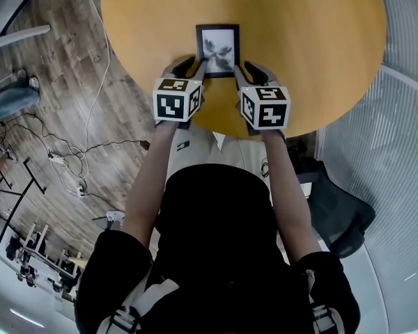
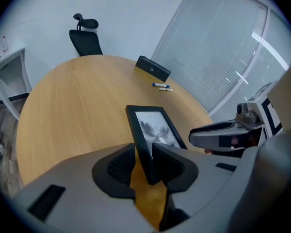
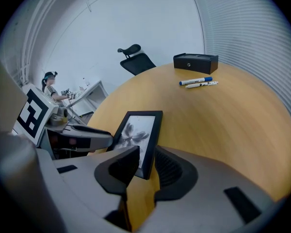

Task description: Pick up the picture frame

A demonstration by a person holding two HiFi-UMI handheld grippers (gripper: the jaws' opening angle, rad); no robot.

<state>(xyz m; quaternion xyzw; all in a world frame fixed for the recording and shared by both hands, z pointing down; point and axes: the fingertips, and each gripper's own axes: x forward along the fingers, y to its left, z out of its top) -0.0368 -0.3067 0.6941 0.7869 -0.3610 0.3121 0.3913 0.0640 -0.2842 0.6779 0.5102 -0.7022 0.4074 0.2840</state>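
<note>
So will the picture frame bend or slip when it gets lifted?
Probably stiff: the picture frame has a solid black border and lies flat on the table. Its front looks smooth, maybe glass, so it could slip or crack. It looks small, so it is probably light.

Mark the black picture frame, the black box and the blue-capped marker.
Black rectangular picture frame (image 1: 217, 49): head view, middle of its grey print.
Black oblong box (image 3: 195, 62): right gripper view, its front face.
White marker with blue cap (image 3: 195, 81): right gripper view, its barrel.
</note>
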